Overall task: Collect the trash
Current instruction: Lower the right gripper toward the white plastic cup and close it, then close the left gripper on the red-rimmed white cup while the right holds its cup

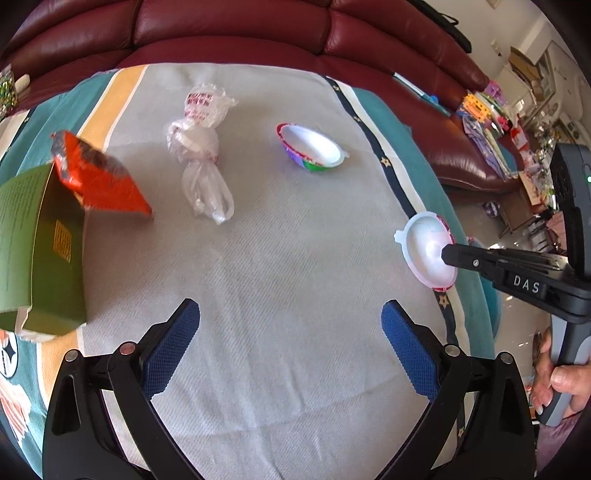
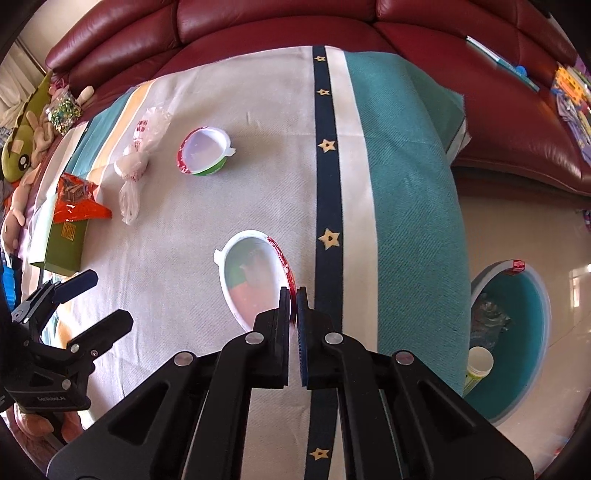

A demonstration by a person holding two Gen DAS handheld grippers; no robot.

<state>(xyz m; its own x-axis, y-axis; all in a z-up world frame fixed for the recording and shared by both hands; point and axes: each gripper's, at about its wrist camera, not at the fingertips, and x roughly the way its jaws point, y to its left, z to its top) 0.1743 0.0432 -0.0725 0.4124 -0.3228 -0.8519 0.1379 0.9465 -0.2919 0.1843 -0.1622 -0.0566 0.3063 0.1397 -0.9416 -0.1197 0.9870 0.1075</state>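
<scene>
My right gripper (image 2: 294, 295) is shut on the rim of an empty white plastic cup (image 2: 251, 277), tilted on its side; it also shows in the left wrist view (image 1: 428, 254), with the right gripper (image 1: 448, 254) at the right. My left gripper (image 1: 290, 317) is open and empty above the grey cloth; it also shows in the right wrist view (image 2: 99, 299). On the cloth lie a second cup (image 1: 314, 147) (image 2: 205, 151), a knotted clear plastic bag (image 1: 201, 155) (image 2: 136, 166), an orange snack wrapper (image 1: 99, 177) (image 2: 74, 203) and a green box (image 1: 37, 251) (image 2: 64, 240).
A towel with teal, navy and white stripes (image 2: 406, 184) covers the surface, with a red leather sofa (image 1: 258, 29) behind. A teal bin (image 2: 513, 332) with trash in it stands on the floor to the right. Plush toys (image 2: 22, 147) lie at the left.
</scene>
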